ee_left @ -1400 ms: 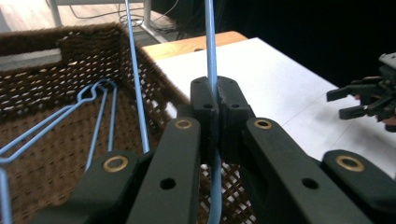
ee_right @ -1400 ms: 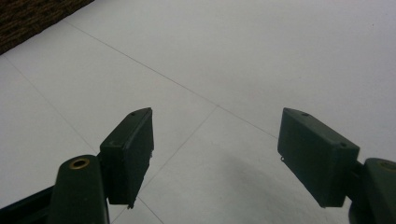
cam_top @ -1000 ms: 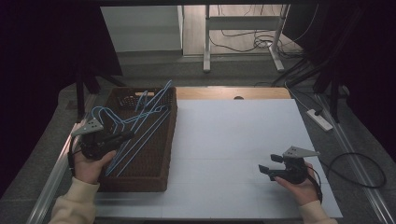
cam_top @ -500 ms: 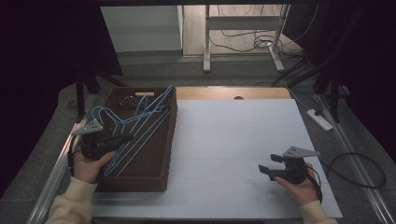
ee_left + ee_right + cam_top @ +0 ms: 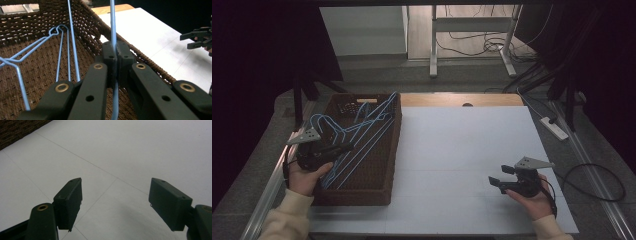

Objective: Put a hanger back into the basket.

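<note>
blue hanger pinched in left hand-held gripper.

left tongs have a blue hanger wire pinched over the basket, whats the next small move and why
Probably lift the left tongs straight up: they are shut on one blue hanger whose wire lies among other hangers in the woven basket. A slow rise should free it before carrying it to the white table, where the right tongs wait open.

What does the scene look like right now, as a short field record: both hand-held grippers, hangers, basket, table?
left hand-held gripper: shut on a blue wire hanger, over the basket
right hand-held gripper: open, nothing between its jaws, above the white table
other blue hangers: lying in the basket
basket: brown woven, at the table's left side
</note>
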The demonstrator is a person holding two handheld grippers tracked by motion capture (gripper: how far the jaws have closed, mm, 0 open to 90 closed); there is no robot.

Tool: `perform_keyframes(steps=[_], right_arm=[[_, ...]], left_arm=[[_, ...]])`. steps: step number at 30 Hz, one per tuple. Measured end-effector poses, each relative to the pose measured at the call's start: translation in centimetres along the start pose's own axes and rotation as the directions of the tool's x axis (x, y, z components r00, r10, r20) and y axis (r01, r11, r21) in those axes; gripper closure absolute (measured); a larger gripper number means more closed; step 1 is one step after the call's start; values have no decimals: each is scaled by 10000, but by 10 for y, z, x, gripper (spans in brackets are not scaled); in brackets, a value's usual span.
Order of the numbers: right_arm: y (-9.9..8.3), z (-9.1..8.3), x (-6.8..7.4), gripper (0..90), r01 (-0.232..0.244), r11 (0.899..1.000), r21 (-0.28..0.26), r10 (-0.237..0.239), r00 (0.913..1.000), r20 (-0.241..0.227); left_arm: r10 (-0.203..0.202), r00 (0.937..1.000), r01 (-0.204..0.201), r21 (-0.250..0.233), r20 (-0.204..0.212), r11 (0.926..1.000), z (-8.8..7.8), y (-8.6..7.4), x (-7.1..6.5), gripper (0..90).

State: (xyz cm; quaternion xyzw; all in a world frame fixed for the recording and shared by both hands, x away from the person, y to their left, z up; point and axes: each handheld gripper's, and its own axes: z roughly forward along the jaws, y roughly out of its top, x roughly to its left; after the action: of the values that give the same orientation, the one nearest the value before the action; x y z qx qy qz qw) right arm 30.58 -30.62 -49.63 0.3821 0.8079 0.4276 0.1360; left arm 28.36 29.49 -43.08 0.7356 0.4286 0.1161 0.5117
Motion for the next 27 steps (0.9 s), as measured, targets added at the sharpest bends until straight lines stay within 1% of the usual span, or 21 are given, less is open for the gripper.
perform_keyframes(steps=[3,5,7,8,10,12,15,16,18,20,22,24,27], right_arm=[[0,0,0,273,-1,10000,2,1,10000,8],[0,0,0,274,17,10000,2,-17,10000,5],[0,0,0,274,11,10000,-5,-11,10000,4],[0,0,0,274,15,10000,-10,-15,10000,10],[0,0,0,274,11,10000,-29,-11,10000,9],[0,0,0,274,12,10000,-43,-12,10000,7],[0,0,0,274,19,10000,-37,-19,10000,8],[0,0,0,274,19,10000,-37,-18,10000,8],[1,0,0,274,21,10000,-37,-21,10000,4],[1,0,0,274,26,10000,-24,-26,10000,5],[1,0,0,274,28,10000,-23,-28,10000,-3],[1,0,0,274,23,10000,-20,-23,10000,-6],[1,0,0,274,16,10000,-12,-16,10000,-11]], left_arm=[[-4,10000,3,156,22,9999,0,0,3,871],[8,10000,-7,377,-22,9993,1,1,5,871],[-191,9998,185,568,90,9982,3,1,8,871],[-295,9994,283,740,163,9969,4,1,9,870],[-299,9995,287,923,119,9953,7,2,10,870],[-210,9998,207,1049,15,9943,9,3,10,870],[-463,9988,476,1359,-130,9896,14,4,14,870],[-536,9983,566,1495,-240,9871,15,4,16,870],[-555,9978,604,1618,-351,9850,19,4,18,870],[-571,9974,643,1848,-440,9807,22,4,19,870],[-588,9971,669,1907,-478,9794,24,4,20,870],[-689,9963,777,1951,-512,9777,25,4,22,870],[-879,9937,1000,1977,-695,9751,24,4,25,869]])
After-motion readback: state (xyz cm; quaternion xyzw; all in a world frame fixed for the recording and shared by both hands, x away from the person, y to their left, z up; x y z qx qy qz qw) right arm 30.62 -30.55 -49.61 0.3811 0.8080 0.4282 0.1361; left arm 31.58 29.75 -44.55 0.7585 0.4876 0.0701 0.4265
